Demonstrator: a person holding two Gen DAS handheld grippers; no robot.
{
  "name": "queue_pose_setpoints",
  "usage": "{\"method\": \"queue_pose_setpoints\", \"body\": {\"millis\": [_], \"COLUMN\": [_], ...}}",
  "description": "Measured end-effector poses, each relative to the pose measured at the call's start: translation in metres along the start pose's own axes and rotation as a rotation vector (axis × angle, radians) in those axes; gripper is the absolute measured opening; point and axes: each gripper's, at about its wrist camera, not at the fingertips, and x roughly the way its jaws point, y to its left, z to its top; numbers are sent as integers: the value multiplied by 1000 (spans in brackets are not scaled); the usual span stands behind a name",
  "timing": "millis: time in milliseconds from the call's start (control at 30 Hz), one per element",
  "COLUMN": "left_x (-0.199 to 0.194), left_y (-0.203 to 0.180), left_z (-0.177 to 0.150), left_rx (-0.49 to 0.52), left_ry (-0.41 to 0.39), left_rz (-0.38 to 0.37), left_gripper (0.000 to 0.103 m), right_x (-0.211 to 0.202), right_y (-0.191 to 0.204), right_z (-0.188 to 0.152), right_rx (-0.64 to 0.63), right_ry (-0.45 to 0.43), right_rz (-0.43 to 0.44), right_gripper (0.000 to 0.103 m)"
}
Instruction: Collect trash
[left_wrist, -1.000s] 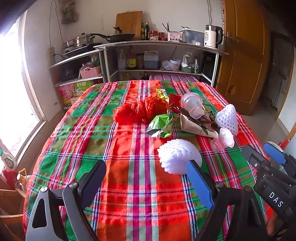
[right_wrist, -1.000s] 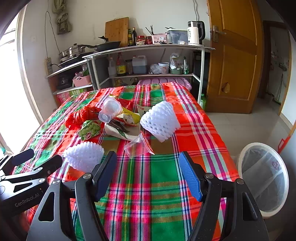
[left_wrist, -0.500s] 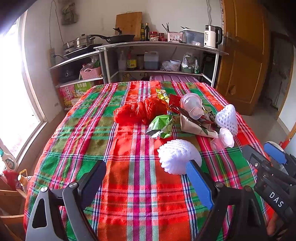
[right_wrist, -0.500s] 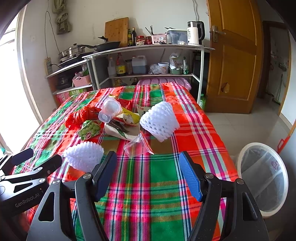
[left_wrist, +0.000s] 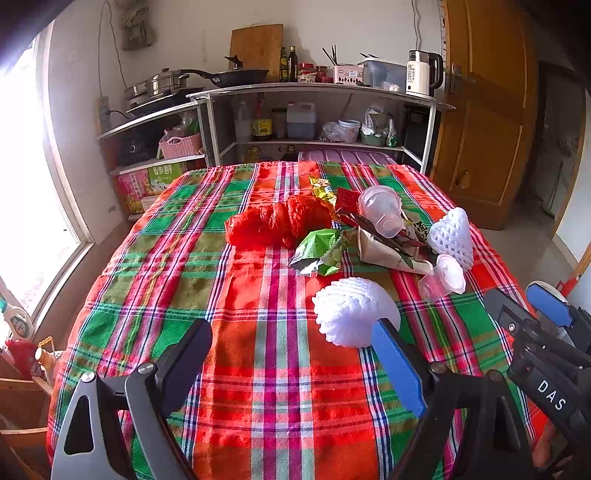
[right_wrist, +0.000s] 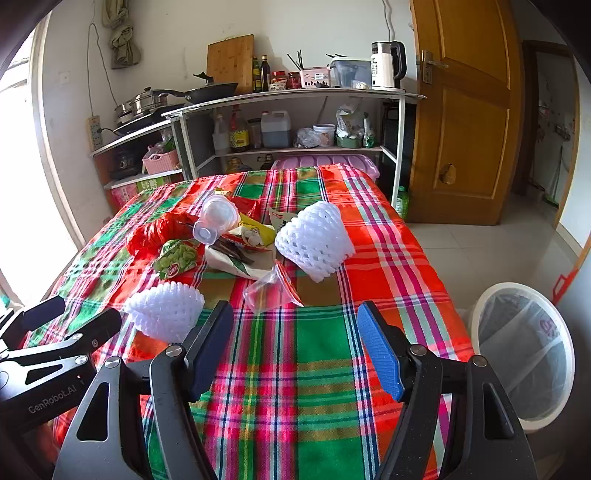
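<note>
Two grippers are held low over the near edge of the table, side by side. The left gripper (left_wrist: 291, 369) is spread wide with nothing between its fingers; the right gripper (right_wrist: 295, 343) is likewise spread and empty. Neither is touching any trash.

Nearest the left gripper, a white foam fruit net (left_wrist: 352, 312) is seen just beside its blue finger pad, lying on the plaid tablecloth (left_wrist: 229, 295). Ahead of the right gripper a clear zip bag (right_wrist: 271, 290) lies flat, and just beyond it a second, larger foam net (right_wrist: 314, 242) is resting on its side.

Farther out, the rest of the trash is clustered near mid-table: a green snack packet (left_wrist: 319, 251), a red plastic bag (left_wrist: 277, 221), a clear plastic cup (left_wrist: 382, 210) and a crumpled paper wrapper (left_wrist: 388, 251), mostly touching or overlapping.

A white lined trash bin (right_wrist: 524, 354) is noted on the floor, off the table's right side, near the right gripper.

Step judged in hand: approach before the first pick; no item has been collected yet, as far as can be told. Next move is judged to call for lowering one gripper around the nearest foam net, a light closure since the net will compress easily, then carriage to the bin.
</note>
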Motion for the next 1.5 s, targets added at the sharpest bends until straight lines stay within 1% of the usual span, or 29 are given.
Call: {"method": "queue_pose_setpoints", "body": {"millis": [1333, 1433, 1500], "left_x": [-3, -2, 0], "left_y": [-2, 2, 14], "left_z": [-1, -1, -2], "left_rx": [-1, -5, -38], "left_ry": [-8, 0, 5], "left_rz": [5, -19, -66], "left_gripper": [89, 89, 89], "right_x": [0, 2, 4], "right_y": [1, 3, 6], "right_z": [-1, -1, -1], "right_rx": [-1, -3, -10], "right_ry": [2, 8, 12], "right_rz": [-5, 23, 63], "right_gripper": [70, 70, 70]}}
